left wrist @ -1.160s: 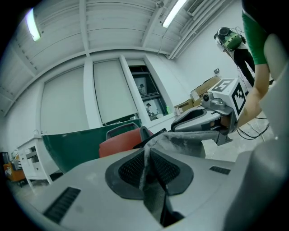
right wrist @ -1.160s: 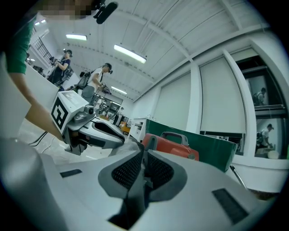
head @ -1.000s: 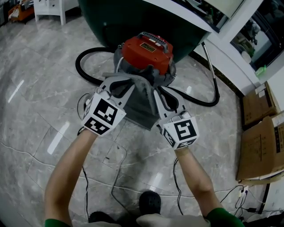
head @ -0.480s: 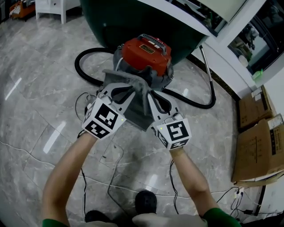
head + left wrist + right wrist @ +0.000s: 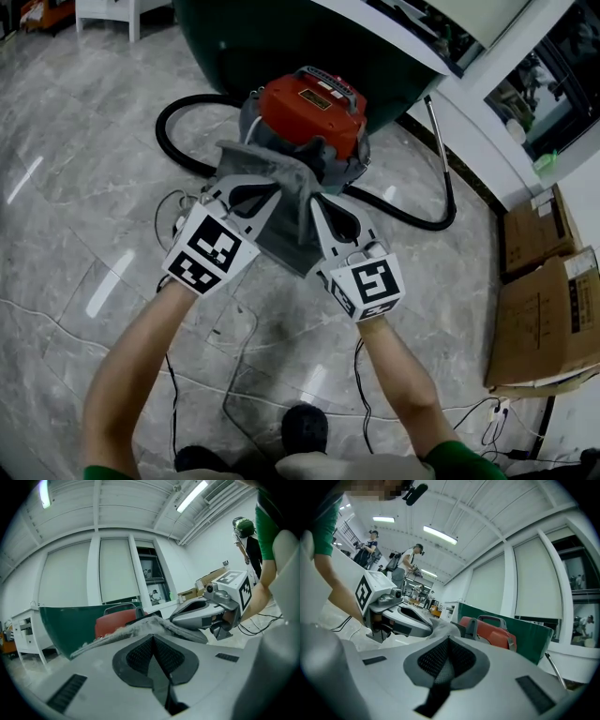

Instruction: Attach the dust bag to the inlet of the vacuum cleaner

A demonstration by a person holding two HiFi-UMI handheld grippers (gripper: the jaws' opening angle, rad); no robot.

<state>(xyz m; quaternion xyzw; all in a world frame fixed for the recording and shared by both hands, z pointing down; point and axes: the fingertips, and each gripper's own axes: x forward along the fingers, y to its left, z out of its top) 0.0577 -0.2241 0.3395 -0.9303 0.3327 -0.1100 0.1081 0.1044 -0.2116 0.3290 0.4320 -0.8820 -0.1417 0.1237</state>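
The dust bag (image 5: pixel 281 225) hangs, long axis twelve to six o'clock, from the left tongs (image 5: pixel 270 190), clamped shut on its top edge, and the right tongs (image 5: pixel 315 200), which have just been closing and seemingly pinch it too, with the vacuum cleaner (image 5: pixel 309 105) close at twelve o'clock.

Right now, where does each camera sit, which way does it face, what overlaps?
Head view: on the head, steeply down at the floor; both forearms, left gripper, right gripper.
Left gripper view: along its shut jaws, level toward the vacuum cleaner; right gripper, forearm.
Right gripper view: along jaws just closed on the dust bag; left gripper.
All share the dust bag and vacuum cleaner.
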